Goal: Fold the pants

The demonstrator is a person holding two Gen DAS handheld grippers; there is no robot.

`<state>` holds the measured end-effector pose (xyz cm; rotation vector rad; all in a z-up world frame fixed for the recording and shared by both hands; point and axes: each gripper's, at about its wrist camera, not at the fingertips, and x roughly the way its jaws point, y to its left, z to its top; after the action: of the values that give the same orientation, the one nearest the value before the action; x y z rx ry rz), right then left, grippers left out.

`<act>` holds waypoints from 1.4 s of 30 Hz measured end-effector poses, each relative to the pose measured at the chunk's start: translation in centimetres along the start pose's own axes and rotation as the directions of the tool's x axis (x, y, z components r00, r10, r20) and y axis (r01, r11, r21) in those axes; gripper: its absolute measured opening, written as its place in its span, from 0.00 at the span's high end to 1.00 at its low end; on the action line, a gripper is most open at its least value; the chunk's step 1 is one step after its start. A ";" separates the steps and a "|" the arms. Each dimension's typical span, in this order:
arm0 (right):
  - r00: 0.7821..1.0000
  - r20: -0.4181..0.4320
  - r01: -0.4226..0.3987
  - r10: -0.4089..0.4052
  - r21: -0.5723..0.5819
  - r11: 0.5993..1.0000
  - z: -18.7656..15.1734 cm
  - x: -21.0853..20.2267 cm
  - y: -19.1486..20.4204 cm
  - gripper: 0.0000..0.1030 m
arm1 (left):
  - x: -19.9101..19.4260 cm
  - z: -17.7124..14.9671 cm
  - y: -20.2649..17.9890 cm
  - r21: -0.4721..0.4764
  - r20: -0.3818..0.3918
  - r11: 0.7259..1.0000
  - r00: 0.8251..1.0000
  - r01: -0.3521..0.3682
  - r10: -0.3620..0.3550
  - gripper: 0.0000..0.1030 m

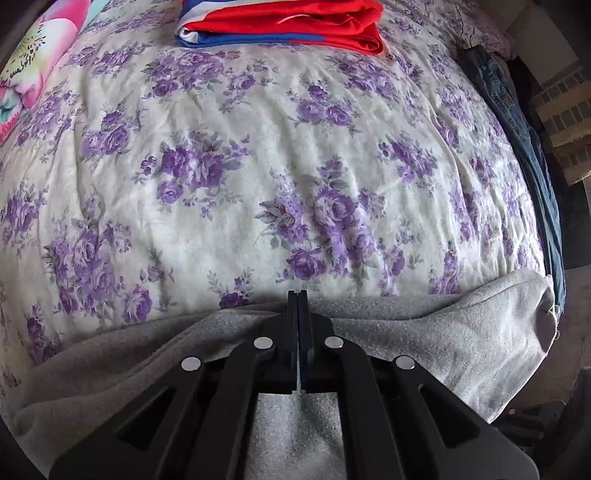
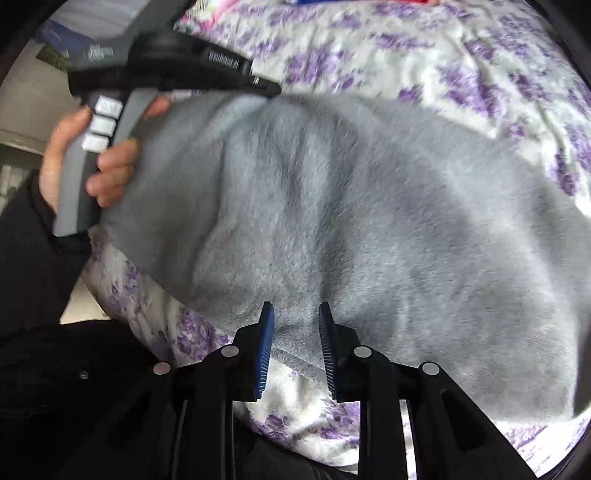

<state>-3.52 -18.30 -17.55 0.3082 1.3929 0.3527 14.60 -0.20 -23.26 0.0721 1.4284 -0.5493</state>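
Note:
The grey pants (image 2: 351,206) lie on the floral bedspread (image 1: 258,147), spread across the right wrist view. In the left wrist view my left gripper (image 1: 297,295) is shut on a fold of the grey pants (image 1: 443,332) near the bed's front edge. The left gripper's body, held by a hand, also shows in the right wrist view (image 2: 166,66) at the pants' far left end. My right gripper (image 2: 295,310) is open, its blue-padded fingers (image 2: 266,350) straddling the near edge of the pants without closing on it.
A folded red and blue garment (image 1: 288,26) lies at the far side of the bed. A pink patterned item (image 1: 33,62) lies at the far left. Blue jeans (image 1: 517,122) hang along the bed's right edge.

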 end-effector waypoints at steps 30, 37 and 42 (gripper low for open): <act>0.839 0.540 -0.490 0.070 0.693 0.529 -13.9 -5.3 -26.5 0.25 | 0.5 -12.6 -9.5 0.128 -0.107 0.987 0.991 0.095 -0.081 0.95; 0.873 0.480 -0.424 0.084 0.664 0.616 -12.4 -5.8 -26.2 0.69 | -0.4 -12.8 -10.7 0.042 -0.079 0.998 0.996 0.044 -0.040 0.95; 0.910 0.400 -0.366 0.110 0.650 0.665 -11.7 -5.7 -26.3 0.68 | -2.9 -11.5 -16.2 0.066 -0.037 0.990 0.992 0.121 -0.119 0.95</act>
<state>-14.27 -44.53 -25.04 1.1697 1.0951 -0.0588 -2.59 -9.23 -17.89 0.0495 1.4527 -0.6988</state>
